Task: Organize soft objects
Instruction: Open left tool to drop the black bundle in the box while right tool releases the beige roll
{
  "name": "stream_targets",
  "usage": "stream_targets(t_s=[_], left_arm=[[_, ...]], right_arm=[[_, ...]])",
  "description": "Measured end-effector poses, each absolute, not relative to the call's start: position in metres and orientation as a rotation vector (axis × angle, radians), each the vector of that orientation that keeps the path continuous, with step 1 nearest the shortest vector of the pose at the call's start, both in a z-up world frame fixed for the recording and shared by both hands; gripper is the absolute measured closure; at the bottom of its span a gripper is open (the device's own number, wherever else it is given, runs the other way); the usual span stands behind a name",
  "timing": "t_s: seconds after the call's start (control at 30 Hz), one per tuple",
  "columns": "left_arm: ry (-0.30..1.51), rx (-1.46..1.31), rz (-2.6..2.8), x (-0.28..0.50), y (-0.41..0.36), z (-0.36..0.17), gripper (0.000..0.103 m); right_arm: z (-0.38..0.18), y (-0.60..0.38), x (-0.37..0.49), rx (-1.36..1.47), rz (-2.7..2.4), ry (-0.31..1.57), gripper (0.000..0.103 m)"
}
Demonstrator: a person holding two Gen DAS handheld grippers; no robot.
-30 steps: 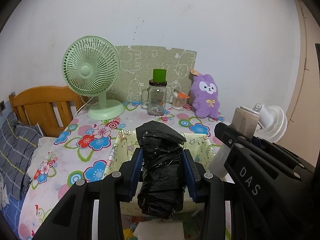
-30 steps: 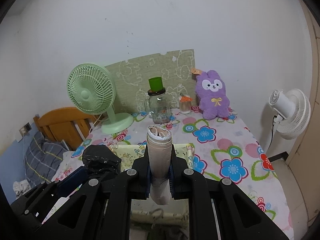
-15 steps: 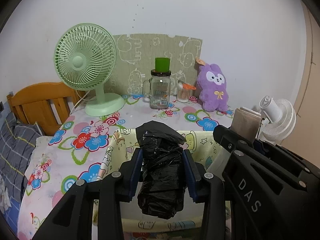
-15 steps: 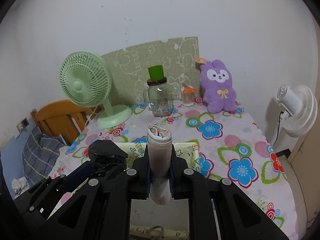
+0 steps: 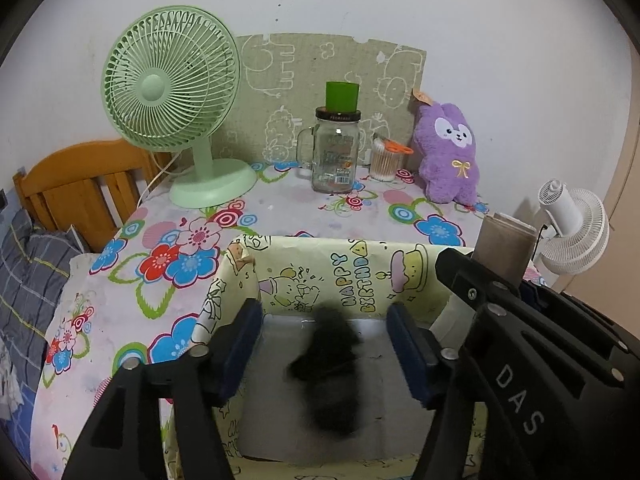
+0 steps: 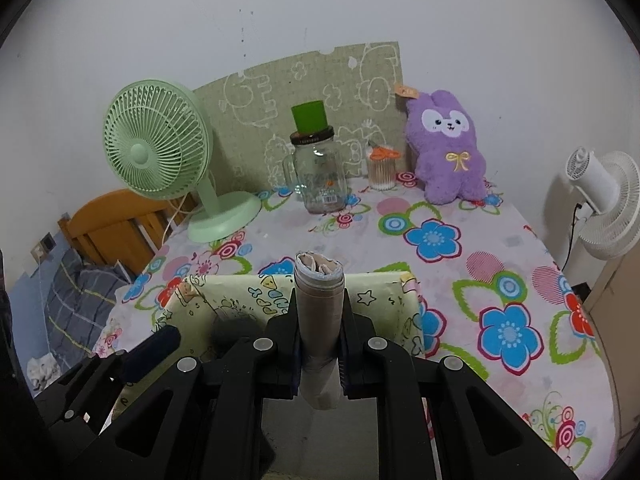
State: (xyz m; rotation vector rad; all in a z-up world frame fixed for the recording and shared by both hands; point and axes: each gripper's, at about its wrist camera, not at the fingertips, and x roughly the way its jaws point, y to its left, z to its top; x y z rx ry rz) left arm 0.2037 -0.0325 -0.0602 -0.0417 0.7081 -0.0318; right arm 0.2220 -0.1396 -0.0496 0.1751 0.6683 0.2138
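A black plastic bundle [image 5: 328, 364] is blurred, falling between my left gripper's open jaws into a yellow "Happy Birthday" box [image 5: 360, 258]. My left gripper [image 5: 326, 350] is open and empty above the box. My right gripper [image 6: 319, 332] is shut on a rolled beige cloth [image 6: 319, 312], held upright over the box's right side [image 6: 400, 300]. The roll also shows in the left wrist view [image 5: 502, 248]. The black bundle is a dark blur in the right wrist view [image 6: 236, 332].
On the flowered tablecloth [image 5: 280, 216] stand a green fan [image 5: 176, 96], a glass jar with a green cup on it [image 5: 336, 152], a cotton swab pot [image 5: 384, 160] and a purple plush rabbit [image 5: 450, 156]. A white fan [image 5: 572, 228] is at right, a wooden bed frame [image 5: 80, 184] at left.
My left gripper opened and let go of the black bundle, which is dropping into the box. Both grippers moved forward over the box. The right gripper still holds the roll.
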Motion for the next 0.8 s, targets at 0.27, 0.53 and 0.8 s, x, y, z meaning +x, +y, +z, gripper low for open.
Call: stream_targets(t_s=[0.27,0.53,0.8], left_arm=[[0.717,-0.045,-0.035,0.207,-0.029,-0.063,0.017],[0.692,-0.051,-0.037,0.199,-0.027,-0.055,0.01],[0.651,-0.044,-0.036,0.181,-0.03,-0.04,0.01]], right_arm=[[-0.054,-0.135,0.226,0.164,0.223,0.693,0.026],[-0.043,-0.136,0.214,0.152,0.213,0.648,0.016],[-0.029,-0.139,0.196,0.14,0.196,0.61,0.009]])
